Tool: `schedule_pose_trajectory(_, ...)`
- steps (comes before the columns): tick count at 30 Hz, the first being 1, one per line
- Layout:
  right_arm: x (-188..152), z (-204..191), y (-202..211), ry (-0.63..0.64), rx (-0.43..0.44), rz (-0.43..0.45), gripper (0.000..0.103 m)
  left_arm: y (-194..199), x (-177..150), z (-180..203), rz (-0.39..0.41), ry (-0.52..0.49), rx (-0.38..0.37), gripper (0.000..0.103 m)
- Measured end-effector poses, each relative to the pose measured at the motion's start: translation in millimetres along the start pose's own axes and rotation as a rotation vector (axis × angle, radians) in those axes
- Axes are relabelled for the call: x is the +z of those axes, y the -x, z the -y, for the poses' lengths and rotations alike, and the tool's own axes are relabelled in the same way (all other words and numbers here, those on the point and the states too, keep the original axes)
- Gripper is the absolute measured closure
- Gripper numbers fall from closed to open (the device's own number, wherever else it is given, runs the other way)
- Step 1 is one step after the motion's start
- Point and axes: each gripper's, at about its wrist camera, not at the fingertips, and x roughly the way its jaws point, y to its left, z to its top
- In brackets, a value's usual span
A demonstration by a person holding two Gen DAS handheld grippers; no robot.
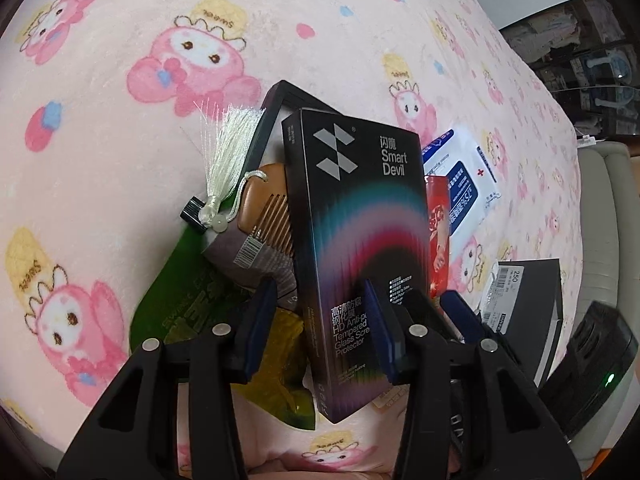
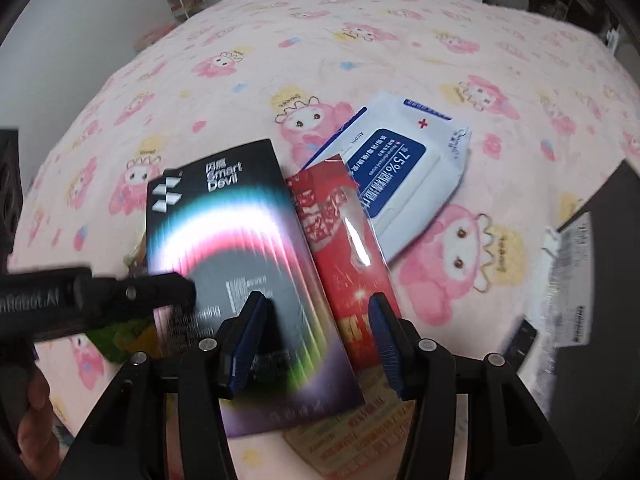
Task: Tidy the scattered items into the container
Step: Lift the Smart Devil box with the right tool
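My left gripper (image 1: 322, 326) has its jaws on either side of a black Smart Devil screen-protector box (image 1: 356, 240); whether they press on it I cannot tell. The box stands tilted over a pile: a wooden comb (image 1: 266, 204) with a white tassel (image 1: 224, 156), a green pouch (image 1: 180, 300), a yellow packet (image 1: 286, 364) and a black frame-like box (image 1: 276, 108). My right gripper (image 2: 316, 334) is open above the same box (image 2: 232, 264) and a red packet (image 2: 344, 240). A white-blue wipes pack (image 2: 404, 172) lies beyond. The left gripper's arm (image 2: 96, 296) crosses the right wrist view.
Everything lies on a pink cartoon-print blanket (image 1: 100, 80). A dark shoebox with a white label (image 1: 528, 304) sits to the right; it also shows in the right wrist view (image 2: 600, 280). A black device with a green light (image 1: 596, 368) stands beside it.
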Motion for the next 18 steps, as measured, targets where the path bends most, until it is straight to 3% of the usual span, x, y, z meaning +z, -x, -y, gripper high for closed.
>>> schedule_pose_trajectory(6, -2, -2, -8, -0.024, 0.134, -0.051, 0.052, -3, 0, 3, -0.016, -0.024, -0.004, 0.060)
schedule_pose_trajectory(18, -42, -16, 21, 0.036, 0.102, -0.092, 0.052, 1, -6, 10, -0.008, -0.053, 0.009, 0.055)
